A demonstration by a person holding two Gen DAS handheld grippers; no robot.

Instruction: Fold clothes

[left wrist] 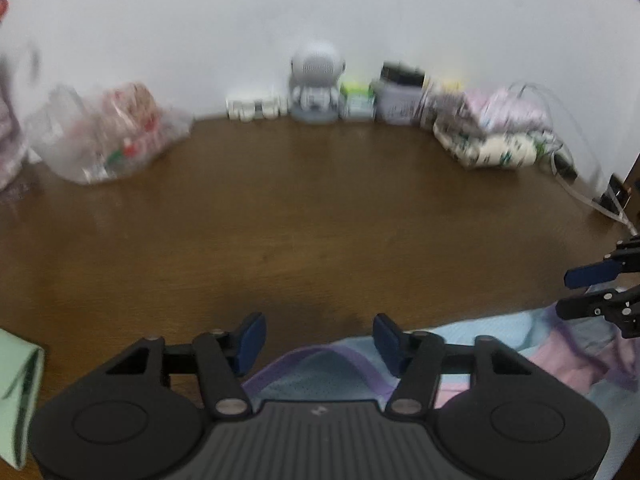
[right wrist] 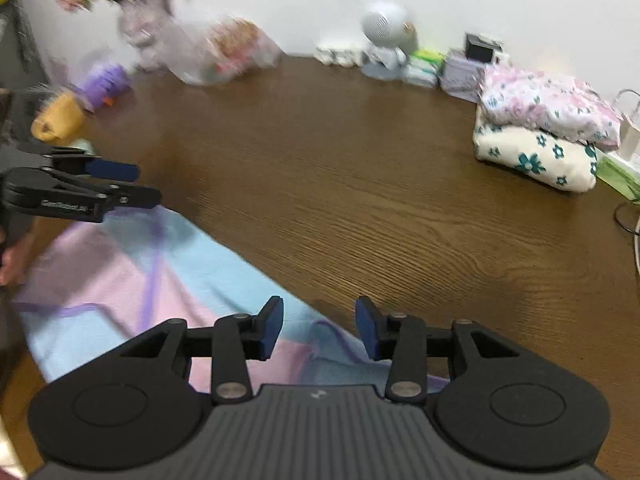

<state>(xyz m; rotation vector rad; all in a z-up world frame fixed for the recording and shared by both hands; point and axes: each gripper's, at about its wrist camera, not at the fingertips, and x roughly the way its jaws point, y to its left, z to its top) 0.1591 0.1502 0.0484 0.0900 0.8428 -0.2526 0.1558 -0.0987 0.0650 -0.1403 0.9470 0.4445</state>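
- Jaws: both of your grippers stand released. The left gripper [left wrist: 316,344] has its jaws apart with nothing pinched; the cloth lies below and behind the pads. The right gripper [right wrist: 320,330] is likewise parted, its pads clear of the fabric.
- Location of the work: the garment [right wrist: 132,280], a pastel piece in pink and light blue panels with purple trim, lies spread along the near edge of the desk [right wrist: 360,184]. It runs from under the right gripper toward the near left corner, where the left gripper hangs over its far end.
- Handling: judge the garment as light, thin and limp. The left wrist view shows a fine mesh texture, so expect it to sag, crease and slide on the smooth wood. It will not hold a shape unaided.
- Where to take hold: pinch at a hem or corner along the trimmed edge, one gripper at each end, so that the fold line stays straight. A grip mid-panel will probably bunch the cloth.
- Clearance: a stack of folded floral clothes [right wrist: 540,136] rests near the far right corner, well apart from the garment. A plastic bag [left wrist: 108,136] sits toward the far left. The middle of the desk gives room for the fold.
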